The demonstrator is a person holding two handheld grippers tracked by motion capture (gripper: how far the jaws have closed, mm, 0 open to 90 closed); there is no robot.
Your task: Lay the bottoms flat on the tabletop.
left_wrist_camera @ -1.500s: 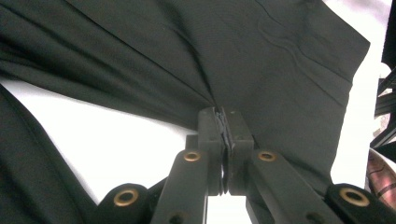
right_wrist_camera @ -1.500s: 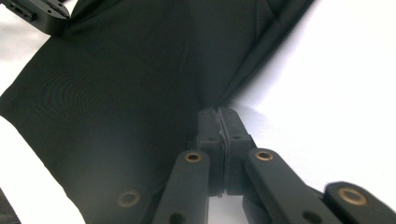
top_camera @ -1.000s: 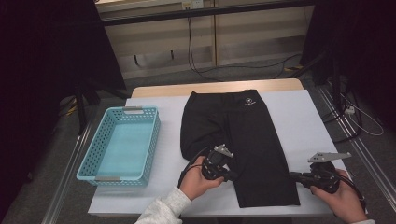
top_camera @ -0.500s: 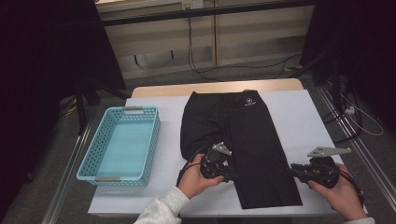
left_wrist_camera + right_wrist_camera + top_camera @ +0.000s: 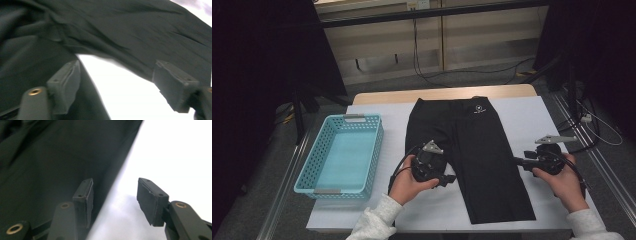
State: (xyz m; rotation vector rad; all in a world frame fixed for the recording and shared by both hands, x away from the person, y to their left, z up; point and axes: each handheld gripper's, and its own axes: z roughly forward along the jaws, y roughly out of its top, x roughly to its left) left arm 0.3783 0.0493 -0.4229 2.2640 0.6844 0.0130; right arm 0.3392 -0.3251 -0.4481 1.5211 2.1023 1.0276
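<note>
A pair of black shorts (image 5: 482, 145) lies flat on the white table (image 5: 542, 120), with a small white logo near its far end. My left gripper (image 5: 449, 179) rests at the shorts' left side and points right. Its jaws have just been opening. In the left gripper view the left gripper (image 5: 117, 82) stands open, with white table between the pads and the dark cloth (image 5: 125, 32) just beyond. My right gripper (image 5: 517, 161) is at the shorts' right edge, its jaws also just opening. The right gripper (image 5: 113, 197) is open, with one pad over the fabric edge (image 5: 50, 165) and the other over bare table.
A light blue plastic basket (image 5: 339, 155) stands on the table's left side, with nothing in it. Cables run across the floor beyond the far edge. Bare white table lies to the right of the shorts and along the near edge.
Both grippers went from shut to open and let go of the shorts. The right hand moved away from the person along the shorts' right edge. The left hand shifted slightly left and up.
</note>
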